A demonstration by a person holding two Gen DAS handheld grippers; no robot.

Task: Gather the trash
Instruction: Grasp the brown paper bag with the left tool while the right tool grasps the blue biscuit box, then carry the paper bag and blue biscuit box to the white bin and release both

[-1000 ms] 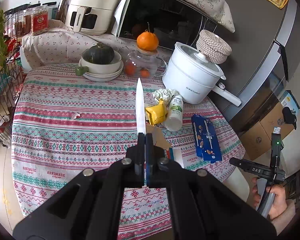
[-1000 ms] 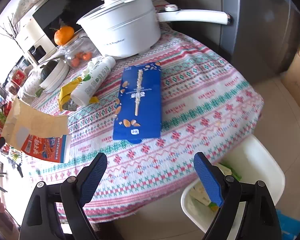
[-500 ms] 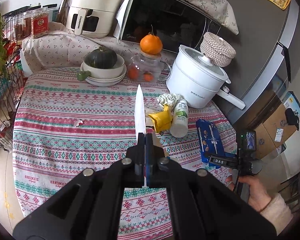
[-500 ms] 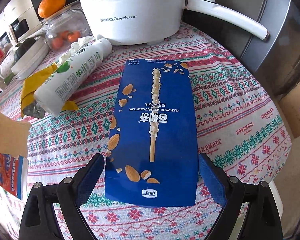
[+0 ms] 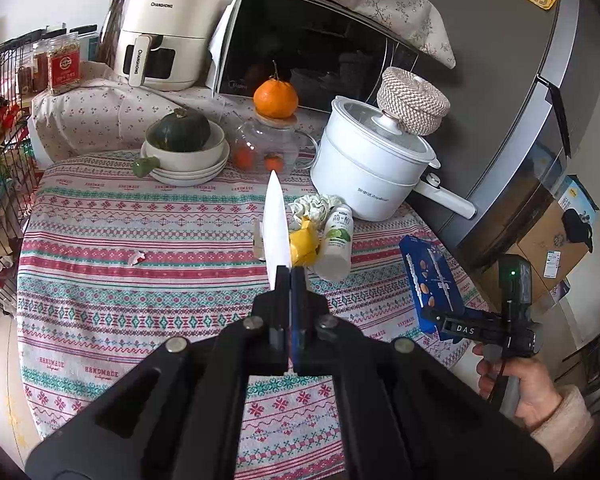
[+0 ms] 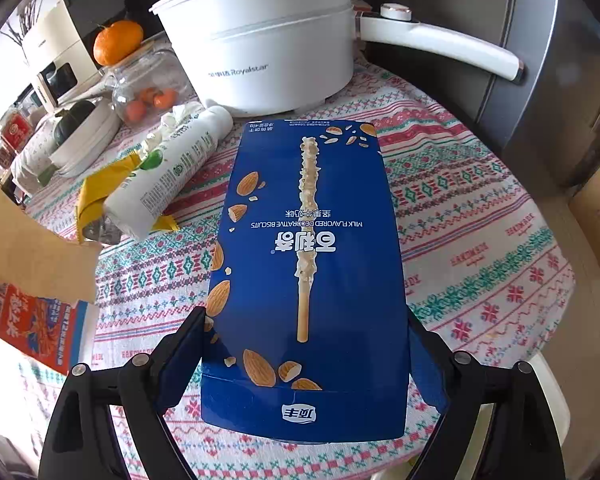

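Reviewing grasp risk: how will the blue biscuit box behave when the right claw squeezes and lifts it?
The blue biscuit box looks like thin cardboard, so probably light and crushable. The right claw straddles its near end only, so the far end may droop.

The biscuit box (image 6: pixel 308 264) is deep blue, printed with brown almonds and a cream-coated stick. The desk (image 5: pixel 140 280) wears a white cloth banded in pink, red and teal geometric stripes. The bottle (image 6: pixel 172 176) is white with a green lime; the wrapper (image 5: pixel 304 242) beside it is yellow. The pot (image 5: pixel 370 168) is white.
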